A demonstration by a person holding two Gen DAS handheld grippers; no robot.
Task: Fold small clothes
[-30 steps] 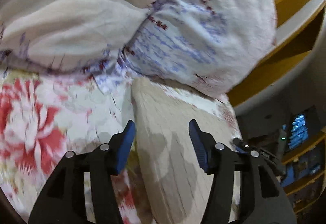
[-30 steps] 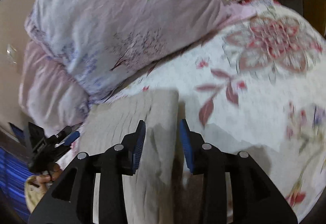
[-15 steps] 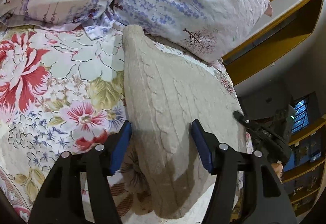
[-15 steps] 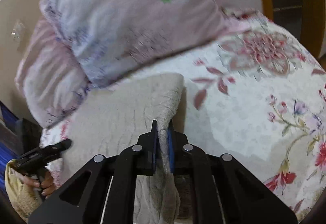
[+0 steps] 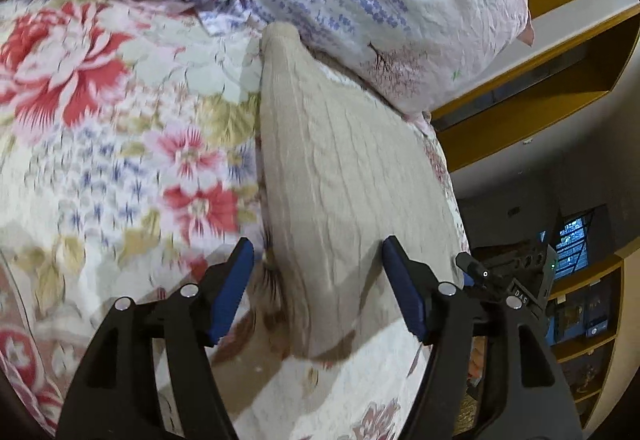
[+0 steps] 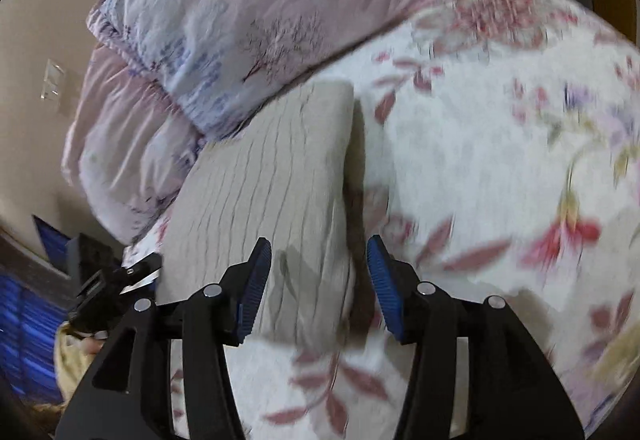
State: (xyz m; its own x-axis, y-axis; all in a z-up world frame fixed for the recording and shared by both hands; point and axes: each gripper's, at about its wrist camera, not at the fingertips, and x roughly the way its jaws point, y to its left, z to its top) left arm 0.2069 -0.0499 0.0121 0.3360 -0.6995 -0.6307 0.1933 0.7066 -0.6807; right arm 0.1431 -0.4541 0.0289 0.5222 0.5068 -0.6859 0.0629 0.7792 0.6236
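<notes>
While the beige knitted garment (image 5: 344,176) lies flat on the bed's floral sheet (image 5: 120,168), the left wrist view shows its long axis running straight ahead of the left tool (image 5: 318,272), from a near end between and just below the blue pads to a far narrow end that tucks against the lavender-print pillow (image 5: 384,0). The left tool is spread wide and grips nothing; its left pad sits just beyond the garment's left edge, its right pad over the knit. The right tool (image 5: 504,280) shows at the garment's far right edge, seen only in part.

From the right wrist view, the same garment (image 6: 272,180) stretches away ahead and slightly left of the right tool (image 6: 318,280), which is likewise spread apart and empty. The garment's right edge runs up between the two pads, so the left pad hangs over the knit and the right pad over bare sheet (image 6: 480,168). The far end again meets the pillow (image 6: 248,8). The left tool (image 6: 116,288) appears at the lower left, beside the garment's opposite edge.

Judging from this, each tool is about equally near its own long edge, near end closest. No containers are in sight.
</notes>
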